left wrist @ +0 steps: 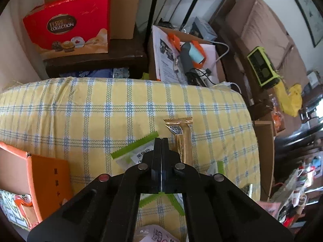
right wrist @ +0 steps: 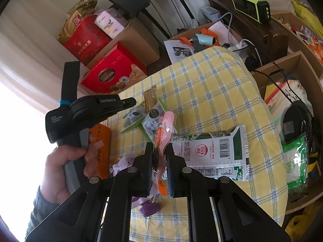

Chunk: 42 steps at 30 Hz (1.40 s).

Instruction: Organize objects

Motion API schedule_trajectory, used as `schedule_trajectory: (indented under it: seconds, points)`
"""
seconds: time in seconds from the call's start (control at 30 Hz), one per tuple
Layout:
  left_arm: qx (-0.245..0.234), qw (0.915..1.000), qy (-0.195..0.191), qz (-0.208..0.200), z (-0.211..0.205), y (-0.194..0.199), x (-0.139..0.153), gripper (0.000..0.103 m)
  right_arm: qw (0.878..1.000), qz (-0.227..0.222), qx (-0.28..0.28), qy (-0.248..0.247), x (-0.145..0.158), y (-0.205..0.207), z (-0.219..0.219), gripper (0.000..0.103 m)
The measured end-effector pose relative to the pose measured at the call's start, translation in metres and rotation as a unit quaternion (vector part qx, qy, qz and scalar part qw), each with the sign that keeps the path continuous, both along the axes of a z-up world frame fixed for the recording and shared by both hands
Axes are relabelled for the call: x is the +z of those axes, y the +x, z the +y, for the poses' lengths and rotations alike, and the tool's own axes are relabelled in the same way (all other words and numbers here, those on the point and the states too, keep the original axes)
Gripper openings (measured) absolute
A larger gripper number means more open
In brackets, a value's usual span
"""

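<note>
Snack packets lie on a yellow checked cloth point(left wrist: 80, 109). My left gripper point(left wrist: 161, 141) is shut and empty, hovering over a green-edged packet point(left wrist: 133, 151) and beside a gold wafer packet point(left wrist: 182, 137). My right gripper point(right wrist: 159, 149) is shut on a pink and orange sausage packet point(right wrist: 164, 129), held above the cloth point(right wrist: 212, 92). A large green and white seaweed packet point(right wrist: 214, 151) lies just right of it. The left gripper point(right wrist: 131, 101) shows in the right wrist view, over the green-edged packets point(right wrist: 137, 117) and the gold packet point(right wrist: 150, 97).
An orange box point(left wrist: 48, 177) stands at the cloth's left edge, and also shows in the right wrist view point(right wrist: 102, 151). A red chocolate box point(left wrist: 70, 24) sits behind. A cardboard box point(right wrist: 292, 100) with bags stands right. A purple item point(right wrist: 148, 208) lies under my right gripper.
</note>
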<state>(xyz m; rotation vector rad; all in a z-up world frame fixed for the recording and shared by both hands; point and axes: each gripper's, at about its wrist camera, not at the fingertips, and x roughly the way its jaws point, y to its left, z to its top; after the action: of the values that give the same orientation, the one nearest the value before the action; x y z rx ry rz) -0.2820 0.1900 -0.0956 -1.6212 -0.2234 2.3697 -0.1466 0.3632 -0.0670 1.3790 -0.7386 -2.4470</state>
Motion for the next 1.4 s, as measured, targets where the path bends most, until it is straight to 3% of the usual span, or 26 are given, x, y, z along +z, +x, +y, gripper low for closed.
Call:
schedule_trajectory:
  seconds: [0.23, 0.43, 0.5, 0.67, 0.73, 1.03, 1.2, 1.3, 1.37, 1.4]
  points:
    - [-0.024, 0.9995, 0.005, 0.02, -0.002, 0.019, 0.025, 0.0, 1.0, 0.009, 0.0, 0.002, 0.012, 0.002, -0.003, 0.011]
    - [-0.015, 0.9999, 0.001, -0.006, -0.002, 0.015, 0.014, 0.001, 1.0, 0.013, 0.001, 0.003, 0.018, 0.006, -0.006, 0.011]
    - [-0.023, 0.9996, 0.011, -0.011, 0.0, 0.017, 0.009, 0.006, 1.0, 0.012, 0.002, 0.003, 0.018, 0.007, -0.006, 0.011]
    - [-0.066, 0.9977, 0.016, 0.008, 0.01, 0.033, 0.012, 0.046, 1.0, 0.008, 0.005, 0.002, 0.015, 0.009, -0.005, 0.011]
    - [-0.083, 0.9964, 0.017, 0.008, 0.015, 0.037, 0.012, 0.049, 1.0, 0.007, 0.002, 0.0, 0.013, 0.01, -0.002, 0.011]
    - [-0.144, 0.9891, -0.024, 0.016, 0.048, 0.048, 0.002, 0.049, 1.0, 0.0, -0.016, -0.005, 0.007, 0.019, 0.016, 0.011]
    - [-0.173, 0.9842, -0.034, 0.015, 0.066, 0.052, -0.004, 0.055, 1.0, -0.001, -0.024, -0.005, 0.007, 0.021, 0.022, 0.011]
    - [-0.179, 0.9826, -0.044, 0.019, 0.072, 0.052, -0.007, 0.05, 1.0, -0.001, -0.025, -0.004, 0.006, 0.021, 0.023, 0.011]
    - [-0.184, 0.9819, -0.041, 0.016, 0.073, 0.052, -0.01, 0.032, 1.0, -0.003, -0.025, -0.003, 0.006, 0.021, 0.023, 0.011]
    - [-0.184, 0.9821, -0.037, 0.015, 0.073, 0.052, -0.011, 0.031, 1.0, -0.003, -0.025, -0.004, 0.005, 0.021, 0.023, 0.011]
